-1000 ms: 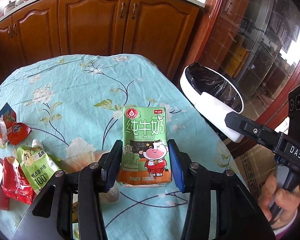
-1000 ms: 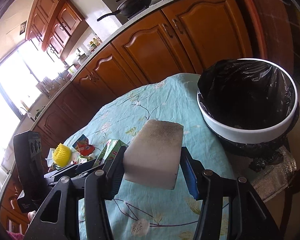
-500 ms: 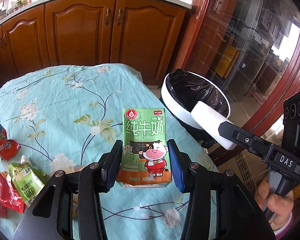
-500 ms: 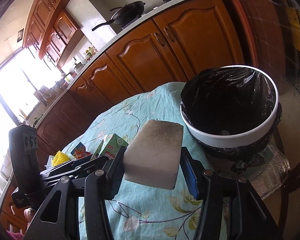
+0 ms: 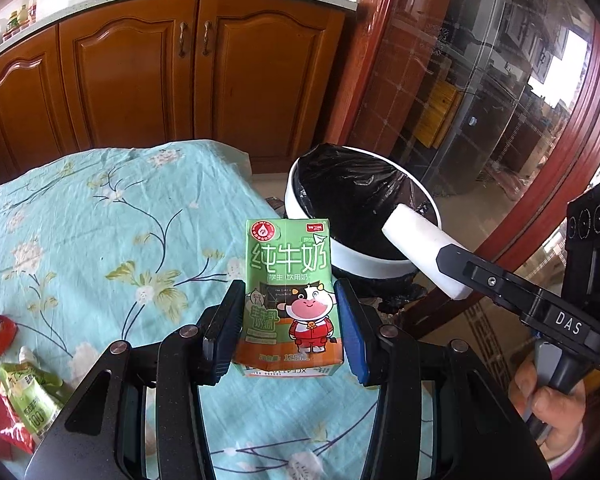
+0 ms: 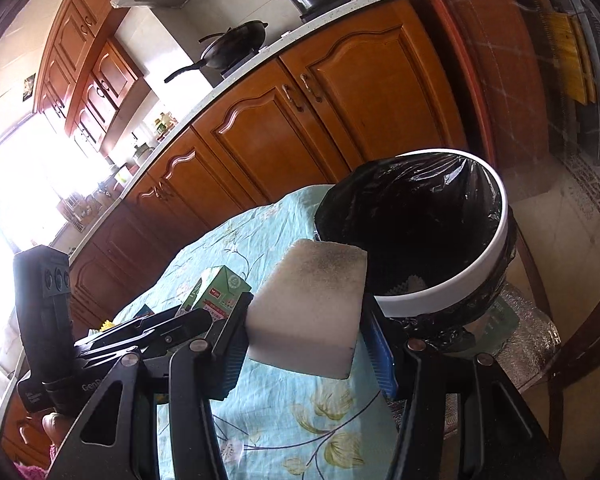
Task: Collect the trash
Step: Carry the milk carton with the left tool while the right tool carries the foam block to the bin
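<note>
My left gripper [image 5: 290,332] is shut on a green milk carton [image 5: 290,296] with a cartoon cow, held upright above the table's right edge. A white bin [image 5: 354,264] lined with a black bag stands just beyond the carton, to its right. My right gripper [image 6: 306,336] is shut on a white sponge block [image 6: 310,308] with a grey-soiled top, close in front of the bin [image 6: 460,292]. In the left wrist view the sponge [image 5: 420,248] reaches over the bin's rim. The carton [image 6: 220,290] shows left of the sponge in the right wrist view.
The table wears a light blue flowered cloth [image 5: 112,232]. Red and green snack wrappers [image 5: 16,400] lie at its left edge. Wooden kitchen cabinets [image 5: 172,72] stand behind, and a red-framed glass door [image 5: 500,100] is to the right. A hand [image 5: 548,400] grips the right tool.
Both grippers have travelled toward the bin with their loads. The bin now looks larger and nearer in both views. The wrappers have slid toward the left edge of the left wrist view.
</note>
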`<state>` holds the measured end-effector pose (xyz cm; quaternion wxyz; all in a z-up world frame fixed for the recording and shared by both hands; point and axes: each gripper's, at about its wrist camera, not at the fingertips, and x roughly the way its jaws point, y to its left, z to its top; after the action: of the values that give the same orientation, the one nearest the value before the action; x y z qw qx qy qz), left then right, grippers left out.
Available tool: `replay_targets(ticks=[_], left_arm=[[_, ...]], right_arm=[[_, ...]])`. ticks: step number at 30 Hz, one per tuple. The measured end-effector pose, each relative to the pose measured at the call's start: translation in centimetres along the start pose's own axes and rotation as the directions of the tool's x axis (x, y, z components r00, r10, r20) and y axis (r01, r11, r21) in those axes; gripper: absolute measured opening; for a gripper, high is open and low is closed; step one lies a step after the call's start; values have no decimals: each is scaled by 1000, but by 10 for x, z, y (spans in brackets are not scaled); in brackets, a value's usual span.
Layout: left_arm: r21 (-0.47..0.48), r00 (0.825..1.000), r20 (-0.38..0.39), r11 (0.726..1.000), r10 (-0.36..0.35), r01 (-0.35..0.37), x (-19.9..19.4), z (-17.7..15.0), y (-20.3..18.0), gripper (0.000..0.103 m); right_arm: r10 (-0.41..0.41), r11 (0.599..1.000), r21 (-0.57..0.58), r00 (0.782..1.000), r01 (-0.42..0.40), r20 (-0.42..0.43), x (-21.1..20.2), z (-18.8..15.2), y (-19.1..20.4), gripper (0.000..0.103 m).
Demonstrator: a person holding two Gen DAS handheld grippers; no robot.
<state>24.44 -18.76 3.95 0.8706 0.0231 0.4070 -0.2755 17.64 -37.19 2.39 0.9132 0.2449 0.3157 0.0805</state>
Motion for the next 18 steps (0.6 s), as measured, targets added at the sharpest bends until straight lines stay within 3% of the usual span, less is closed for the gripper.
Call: replay_targets(ticks=[18], left_arm=[[76, 999, -20, 996, -38, 39, 48, 58, -36, 44]], right_arm=[[-102, 995, -19, 995, 102, 5, 12, 44, -41, 54]])
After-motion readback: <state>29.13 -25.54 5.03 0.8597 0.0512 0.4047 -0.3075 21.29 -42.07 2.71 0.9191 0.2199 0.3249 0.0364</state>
